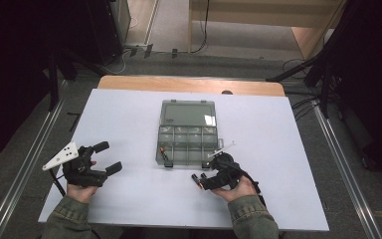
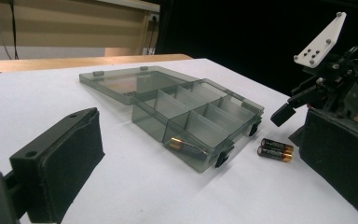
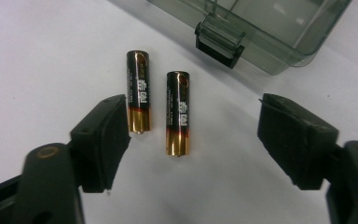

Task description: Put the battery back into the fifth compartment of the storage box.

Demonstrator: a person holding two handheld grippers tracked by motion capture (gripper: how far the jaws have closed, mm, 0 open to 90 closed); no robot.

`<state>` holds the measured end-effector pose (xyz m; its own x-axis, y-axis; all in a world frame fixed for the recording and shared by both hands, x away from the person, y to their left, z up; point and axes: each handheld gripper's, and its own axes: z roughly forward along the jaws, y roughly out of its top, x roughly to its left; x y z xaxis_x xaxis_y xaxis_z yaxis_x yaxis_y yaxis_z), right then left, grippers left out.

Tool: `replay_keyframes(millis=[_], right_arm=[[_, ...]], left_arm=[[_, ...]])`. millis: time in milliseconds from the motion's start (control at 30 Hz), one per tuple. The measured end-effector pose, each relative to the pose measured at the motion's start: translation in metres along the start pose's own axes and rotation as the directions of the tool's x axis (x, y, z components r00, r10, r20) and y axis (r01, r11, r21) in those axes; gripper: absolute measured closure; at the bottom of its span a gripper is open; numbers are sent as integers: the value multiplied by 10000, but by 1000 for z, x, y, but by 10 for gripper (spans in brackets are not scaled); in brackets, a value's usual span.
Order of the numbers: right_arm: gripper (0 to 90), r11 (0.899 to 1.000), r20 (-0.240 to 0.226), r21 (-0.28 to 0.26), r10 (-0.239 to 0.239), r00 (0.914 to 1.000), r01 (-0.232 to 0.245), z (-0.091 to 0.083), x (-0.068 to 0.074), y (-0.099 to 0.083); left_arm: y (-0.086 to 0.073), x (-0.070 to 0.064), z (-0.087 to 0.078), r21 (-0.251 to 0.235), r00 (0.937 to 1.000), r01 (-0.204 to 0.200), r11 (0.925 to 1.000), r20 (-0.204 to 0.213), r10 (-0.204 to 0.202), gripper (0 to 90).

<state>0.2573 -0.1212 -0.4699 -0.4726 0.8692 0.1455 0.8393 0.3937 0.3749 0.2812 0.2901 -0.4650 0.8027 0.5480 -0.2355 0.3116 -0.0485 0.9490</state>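
- The right gripper (image 3: 191, 140), jaws spread wide, has two batteries (image 3: 177, 112) lying between them, just before the organizer box (image 1: 186, 144).
- The left gripper (image 1: 102, 158), also spread wide, rests well left of the box.

A: Box (image 2: 193, 122) = smoky see-through plastic, glossy, smooth. Batteries (image 3: 177, 112)?
B: Shiny black/copper wrap, metal ends. Right tool (image 3: 193, 128) pads look matt black, slightly rough, like foam.
A: Worktop (image 1: 129, 124) matt white, smooth, w/ bare wood edge at back.
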Motion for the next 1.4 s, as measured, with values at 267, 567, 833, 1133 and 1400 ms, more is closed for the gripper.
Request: replay_keyframes(millis=[267,567,833,1133,1400], right_arm=[[438,9998,211,172,25,9998,-29,6,1,2],[510,9983,270,574,-42,9996,27,14,2,4],[763,9970,191,771,-38,9998,23,16,-1,6],[777,9956,131,884,285,9995,-295,15,-3,6],[778,9955,-48,890,334,9994,-329,11,-4,4]], left_arm=[[0,0,-1,-69,10000,20,10000,-43,-20,0],[0,0,0,-80,10000,10,10000,-38,-10,0],[0,0,0,-58,10000,-33,10000,-86,32,0],[0,0,0,-43,9999,-55,10000,-96,54,0],[0,-1,0,-49,9999,-47,10000,-100,47,0]])
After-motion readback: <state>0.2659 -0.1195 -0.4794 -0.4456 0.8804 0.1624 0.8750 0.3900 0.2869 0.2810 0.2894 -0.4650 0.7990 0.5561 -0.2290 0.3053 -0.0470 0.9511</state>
